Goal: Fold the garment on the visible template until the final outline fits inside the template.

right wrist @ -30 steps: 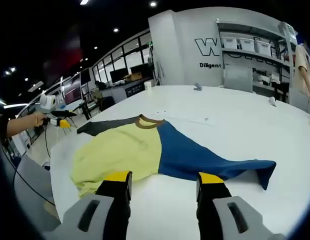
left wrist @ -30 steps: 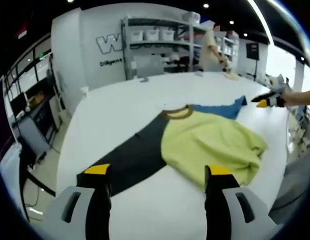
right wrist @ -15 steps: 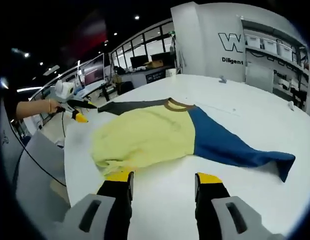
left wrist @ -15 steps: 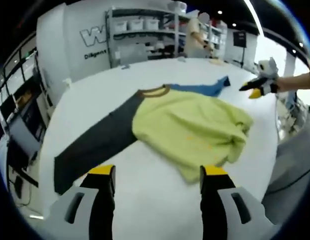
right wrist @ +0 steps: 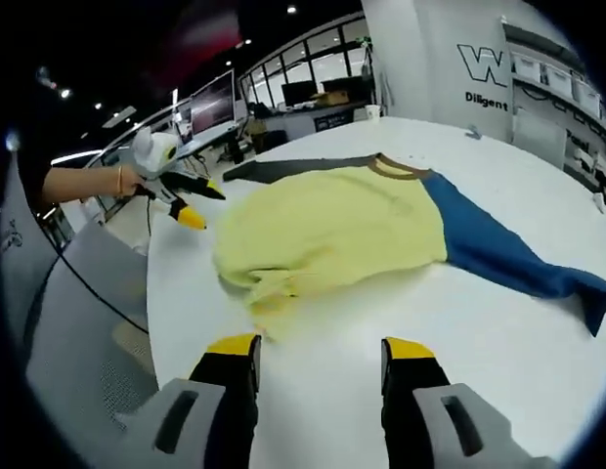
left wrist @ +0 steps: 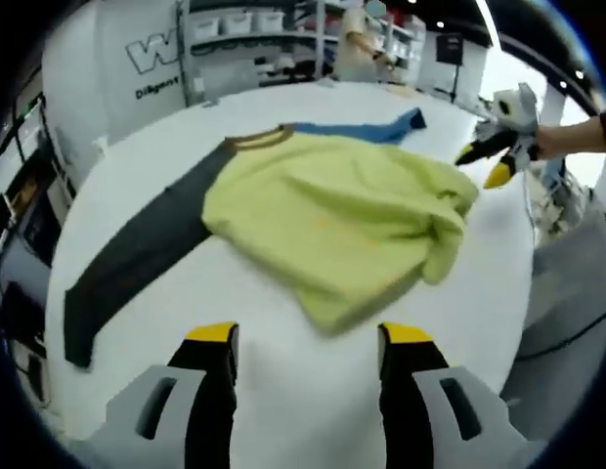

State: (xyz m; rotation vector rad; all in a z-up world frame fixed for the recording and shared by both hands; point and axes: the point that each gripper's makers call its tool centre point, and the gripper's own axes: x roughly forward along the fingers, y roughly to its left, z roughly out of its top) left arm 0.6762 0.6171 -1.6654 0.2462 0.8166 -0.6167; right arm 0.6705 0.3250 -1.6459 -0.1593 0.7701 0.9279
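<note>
Both views bright & evenly lit from ceiling spots and strip lights [left wrist: 498, 29], w/ the white table [right wrist: 479, 332] near blown-out and only soft, faint shadows under the garment [left wrist: 332, 210]. Strong fisheye bend toward the edges, straight lines curving. Left gripper view slightly motion-blurred overall; right gripper view sharper, w/ dim upper-left background and small glare dots from lamps [right wrist: 64, 94].

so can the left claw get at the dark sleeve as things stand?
Probably yes. The left claw is open and holds nothing, and the dark sleeve lies flat on the white table ahead to its left, with bare tabletop between them. The right claw sits far across the shirt.
</note>
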